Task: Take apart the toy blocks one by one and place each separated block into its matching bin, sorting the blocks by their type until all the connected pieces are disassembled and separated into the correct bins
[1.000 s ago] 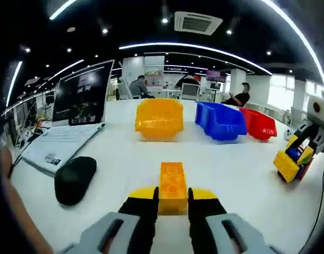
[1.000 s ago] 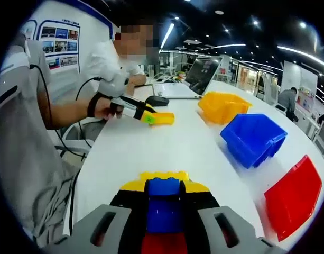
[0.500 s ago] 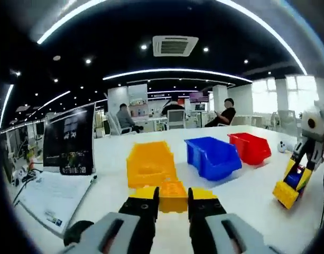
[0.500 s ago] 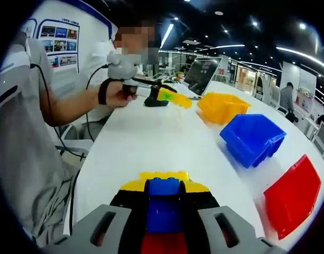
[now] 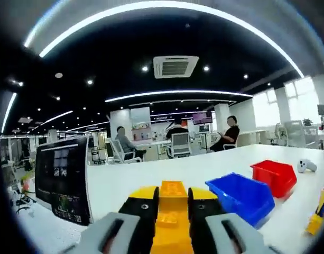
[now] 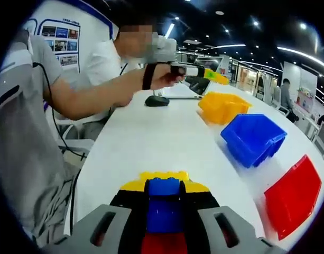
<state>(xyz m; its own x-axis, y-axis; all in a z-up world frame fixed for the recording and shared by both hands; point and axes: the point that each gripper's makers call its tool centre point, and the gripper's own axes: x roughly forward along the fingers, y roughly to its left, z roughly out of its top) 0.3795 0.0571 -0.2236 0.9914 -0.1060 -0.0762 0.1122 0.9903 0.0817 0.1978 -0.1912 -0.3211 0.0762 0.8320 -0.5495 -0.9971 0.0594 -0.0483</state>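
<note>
My left gripper (image 5: 172, 194) is shut on an orange block (image 5: 172, 189), held up in the air. In the right gripper view the left gripper (image 6: 203, 72) and its orange block (image 6: 221, 79) hang above the orange bin (image 6: 222, 107). The blue bin (image 6: 254, 138) and the red bin (image 6: 294, 197) stand in a row beside it. My right gripper (image 6: 163, 200) is shut on a stack of joined blocks: a yellow block (image 6: 162, 179) in front, a blue block (image 6: 163, 207) between the jaws, a red block (image 6: 162, 244) nearest the camera.
A black mouse (image 6: 157, 100) and an open laptop (image 5: 61, 182) lie on the white table (image 6: 151, 143) past the orange bin. A person's arm (image 6: 98, 98) reaches over the table's left side. People sit at desks far behind.
The left gripper has lifted the orange block off the table and carried it forward to above the orange bin. The right gripper has stayed still with its stack.
</note>
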